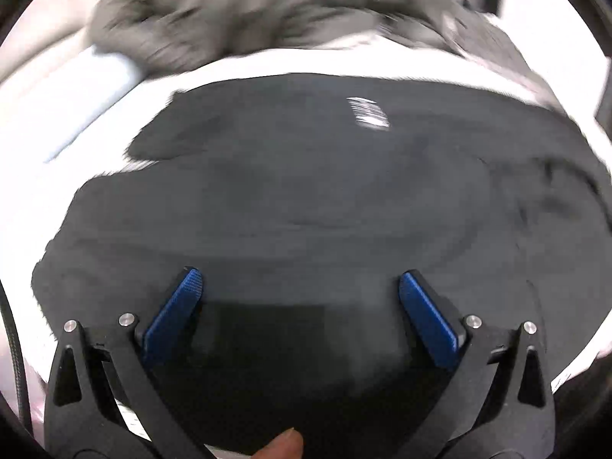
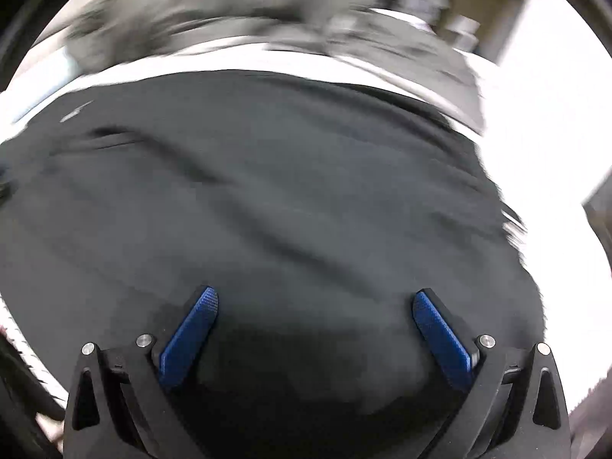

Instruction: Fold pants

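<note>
Black pants (image 1: 306, 199) cover a white surface (image 1: 46, 122); blurred grey cloth (image 1: 248, 11) lies beyond. Both the left gripper (image 1: 300, 283) and right gripper (image 2: 315, 302) gape wide, empty.

Black tools (image 1: 300, 281), blue pads (image 2: 189, 334), seemingly textured.

Black pants (image 1: 306, 199) fill foreground; grey clothes heap (image 1: 248, 11) blocks far side; white surface (image 2: 554, 134) free rightward.

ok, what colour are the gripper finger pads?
Blue, with a fine knurled texture, on black fingers. The pads show sharpest in the right wrist view.
</note>
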{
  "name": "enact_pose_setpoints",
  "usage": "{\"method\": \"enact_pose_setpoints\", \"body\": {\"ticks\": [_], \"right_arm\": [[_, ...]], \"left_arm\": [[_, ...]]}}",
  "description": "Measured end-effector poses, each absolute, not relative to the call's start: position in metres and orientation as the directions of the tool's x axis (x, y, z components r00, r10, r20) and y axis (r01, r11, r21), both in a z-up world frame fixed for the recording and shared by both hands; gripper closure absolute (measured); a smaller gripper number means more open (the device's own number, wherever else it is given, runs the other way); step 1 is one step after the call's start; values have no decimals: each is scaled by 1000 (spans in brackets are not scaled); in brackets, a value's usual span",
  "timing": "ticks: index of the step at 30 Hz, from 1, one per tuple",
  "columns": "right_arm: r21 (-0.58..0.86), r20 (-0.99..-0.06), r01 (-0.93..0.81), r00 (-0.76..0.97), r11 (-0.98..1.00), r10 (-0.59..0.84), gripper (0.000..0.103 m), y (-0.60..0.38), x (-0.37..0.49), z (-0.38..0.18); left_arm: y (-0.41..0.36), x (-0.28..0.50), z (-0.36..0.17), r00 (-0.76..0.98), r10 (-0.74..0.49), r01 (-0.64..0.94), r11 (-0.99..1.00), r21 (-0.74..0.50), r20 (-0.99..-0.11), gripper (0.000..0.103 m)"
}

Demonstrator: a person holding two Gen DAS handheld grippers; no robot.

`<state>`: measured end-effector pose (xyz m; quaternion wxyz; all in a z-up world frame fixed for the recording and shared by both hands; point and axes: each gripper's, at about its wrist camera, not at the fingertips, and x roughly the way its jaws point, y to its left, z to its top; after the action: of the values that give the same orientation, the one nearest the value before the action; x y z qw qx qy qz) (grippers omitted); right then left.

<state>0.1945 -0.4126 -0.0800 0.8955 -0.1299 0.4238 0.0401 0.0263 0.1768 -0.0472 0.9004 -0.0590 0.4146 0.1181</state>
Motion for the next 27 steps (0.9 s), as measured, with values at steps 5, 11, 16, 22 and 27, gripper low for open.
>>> {"method": "enact_pose_setpoints", "body": {"ticks": [5, 11, 16, 22, 27], "right_arm": [[-166, -754, -141, 655, 976, -34, 1, -417, 175, -60], [-118, -744, -394, 643, 912, 182, 1, -315, 146, -46], [-157, -796, -567, 557, 808, 236, 1, -255, 129, -82], [-172, -792, -440, 594, 881, 143, 1, -340, 133, -78], [-157, -762, -199, 648, 967, 10, 1, -451, 138, -71]], "left_arm": [[181, 17, -28, 659, 164, -267, 963, -25, -734, 1], [83, 26, -12, 719, -30, -34, 996, -79, -694, 1], [6, 43, -49, 621, -90, 139, 990, -3, -779, 0], [65, 18, -46, 651, 26, 14, 999, 45, -758, 0], [148, 3, -48, 628, 147, -187, 982, 35, -764, 0]]}}
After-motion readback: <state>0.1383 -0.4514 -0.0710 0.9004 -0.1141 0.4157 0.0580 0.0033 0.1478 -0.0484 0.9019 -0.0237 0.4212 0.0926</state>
